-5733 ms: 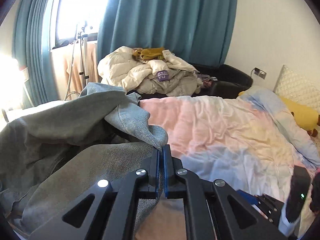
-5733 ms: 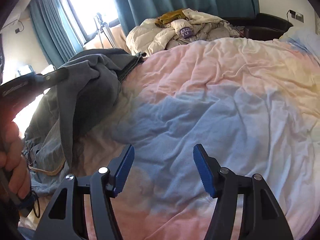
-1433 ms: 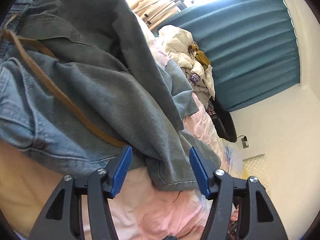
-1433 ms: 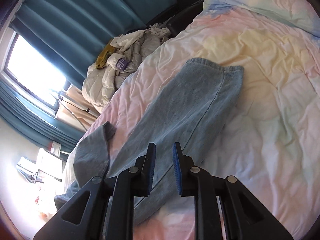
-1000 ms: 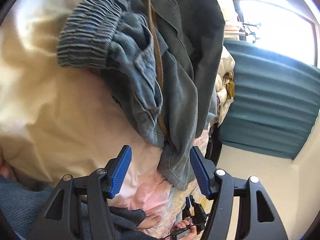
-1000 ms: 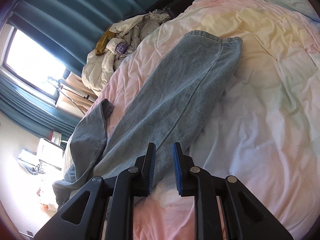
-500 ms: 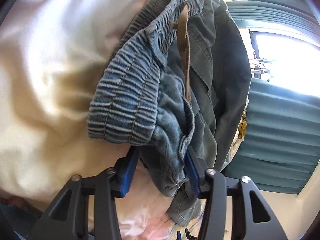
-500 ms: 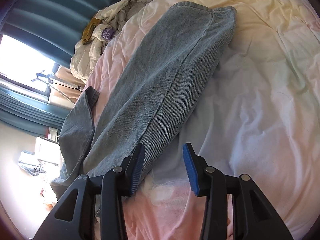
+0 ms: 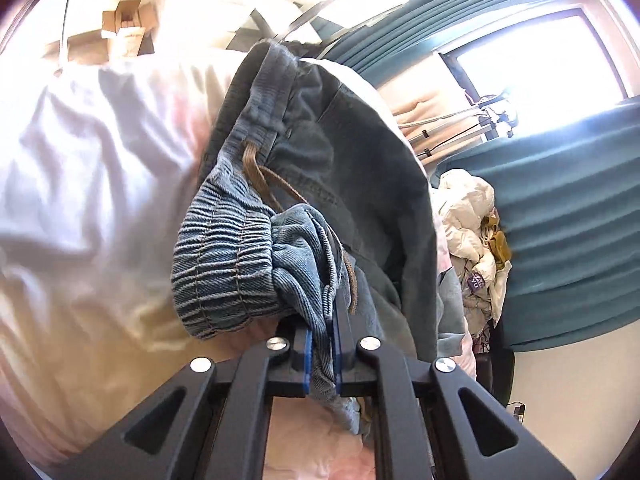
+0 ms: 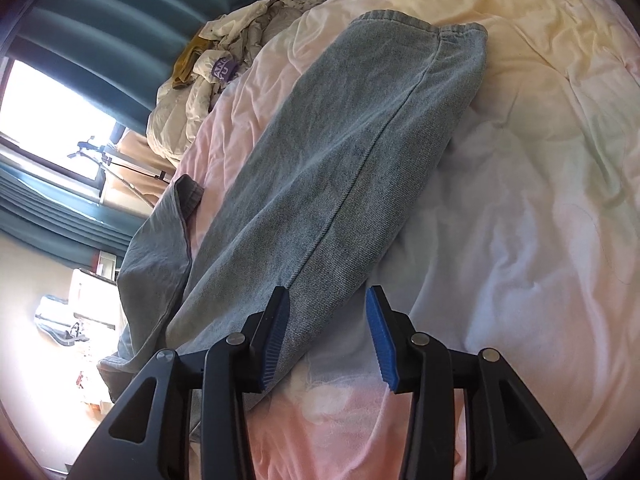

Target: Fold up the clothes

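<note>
Left gripper [image 9: 320,354] closing, pinching jeans [image 9: 296,264] near waistband; right gripper [image 10: 328,336] spread over jeans leg, gripping nothing.

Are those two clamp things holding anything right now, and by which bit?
The left gripper is closing on the jeans, with bunched denim beside the elastic waistband between its pads. The right gripper is open over a leg, holding nothing.

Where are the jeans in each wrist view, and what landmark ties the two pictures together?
Left wrist: jeans fill the centre, waistband bunched between the closing left gripper.
Right wrist: one leg lies diagonally across the bed.
Shared landmark: the cream clothes pile by the teal curtains.
</note>
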### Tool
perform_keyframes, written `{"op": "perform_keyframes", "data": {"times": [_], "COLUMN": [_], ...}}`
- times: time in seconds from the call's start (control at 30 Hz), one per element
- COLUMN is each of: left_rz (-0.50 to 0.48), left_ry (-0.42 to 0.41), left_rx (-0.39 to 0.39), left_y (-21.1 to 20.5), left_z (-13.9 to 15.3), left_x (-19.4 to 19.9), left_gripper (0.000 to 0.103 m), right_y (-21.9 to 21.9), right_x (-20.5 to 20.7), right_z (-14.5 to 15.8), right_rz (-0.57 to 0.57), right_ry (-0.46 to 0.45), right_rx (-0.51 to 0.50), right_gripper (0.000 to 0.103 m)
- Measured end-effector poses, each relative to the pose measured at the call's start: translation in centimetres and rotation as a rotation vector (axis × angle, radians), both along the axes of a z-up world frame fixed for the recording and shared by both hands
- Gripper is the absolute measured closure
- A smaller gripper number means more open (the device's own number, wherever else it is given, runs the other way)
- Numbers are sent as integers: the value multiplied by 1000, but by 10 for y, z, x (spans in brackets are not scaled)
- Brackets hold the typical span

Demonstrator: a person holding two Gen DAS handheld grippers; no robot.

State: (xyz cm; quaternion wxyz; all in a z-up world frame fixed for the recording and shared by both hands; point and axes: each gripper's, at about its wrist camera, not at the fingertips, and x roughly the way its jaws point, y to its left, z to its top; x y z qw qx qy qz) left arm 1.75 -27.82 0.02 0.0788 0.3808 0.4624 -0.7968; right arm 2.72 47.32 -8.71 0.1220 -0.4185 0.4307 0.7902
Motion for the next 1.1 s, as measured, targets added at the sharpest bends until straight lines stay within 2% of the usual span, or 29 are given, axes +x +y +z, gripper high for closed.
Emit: {"op": "perform_keyframes", "data": {"times": [0.13,0.23,0.3,0.43,0.53,0.67,0.77,0.8,0.83,0.87,1.1], "left_rz": [-20,-47,-66,-70,-70,-112,-161,-175,-188,-201,-276], "left_ry": [12,-55,-130,-262,-279,-273,-260,-246,-225,-200,-67], "left_rx": [-12,-74,-79,9,65,61,1,-48,-97,-140,-345], "left_y": [-20,-26,-26,-36,-41,-37,-28,-25,-23,-21,2], "left_z": [28,28,10,-40,-55,-48,-36,-29,-22,-15,36], "left_x": [8,18,15,17,23,23,25,27,31,35,51], "left_gripper": [96,96,96,96,95,92,81,69,53,50,47], "right_y": [-1,-2,-2,0,3,6,6,7,7,7,17], "right_x": [0,-1,-1,0,3,4,3,2,1,0,-6], "right_z": [4,4,3,2,0,-1,-1,-1,-1,-1,-1], "right_rz": [5,9,9,-2,-11,-19,-20,-20,-21,-22,-53], "right_ry": [6,-7,-16,-28,-32,-36,-34,-33,-32,-31,-20], "right_rx": [7,18,21,17,11,11,5,4,4,7,39], "right_gripper": [63,63,63,63,63,63,63,63,63,63,63]}}
